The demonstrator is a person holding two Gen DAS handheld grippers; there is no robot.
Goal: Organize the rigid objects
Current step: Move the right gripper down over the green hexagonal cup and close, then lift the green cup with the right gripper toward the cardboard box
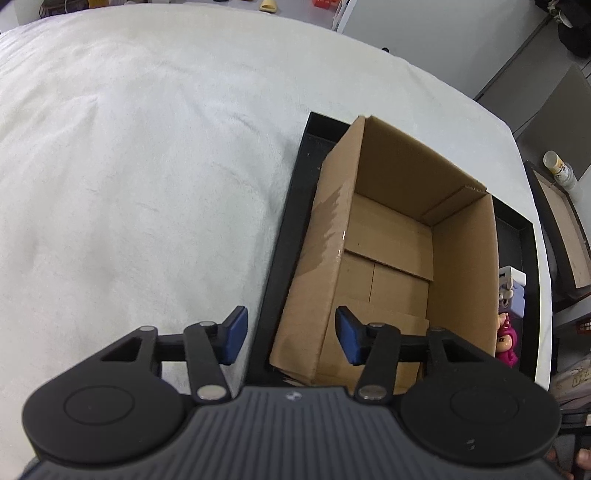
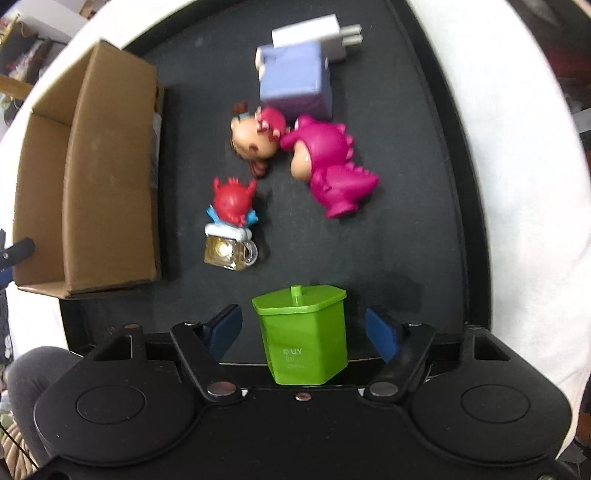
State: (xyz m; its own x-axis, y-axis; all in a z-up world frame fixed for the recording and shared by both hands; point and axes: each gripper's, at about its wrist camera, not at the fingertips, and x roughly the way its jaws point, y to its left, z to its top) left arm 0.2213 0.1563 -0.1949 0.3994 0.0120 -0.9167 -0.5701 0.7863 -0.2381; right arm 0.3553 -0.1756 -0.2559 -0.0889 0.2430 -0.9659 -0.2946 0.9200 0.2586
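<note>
An open, empty cardboard box (image 1: 391, 251) stands on a black tray (image 1: 291, 206); it also shows in the right wrist view (image 2: 107, 173). My left gripper (image 1: 291, 336) is open and empty over the box's near left wall. My right gripper (image 2: 304, 330) is open, its blue pads either side of a green lidded container (image 2: 304, 332) without touching it. On the tray (image 2: 413, 229) lie a pink dinosaur figure (image 2: 332, 166), a doll head (image 2: 255, 136), a red figure on a gold mug (image 2: 231, 225), a lilac block (image 2: 293, 79) and a white plug (image 2: 317, 35).
The tray sits on a white fuzzy cloth (image 1: 129, 166) covering the table. A brown framed board (image 1: 565, 229) and a jar (image 1: 559, 168) stand beyond the table's right edge. Pink and lilac toys (image 1: 508, 332) peek out behind the box.
</note>
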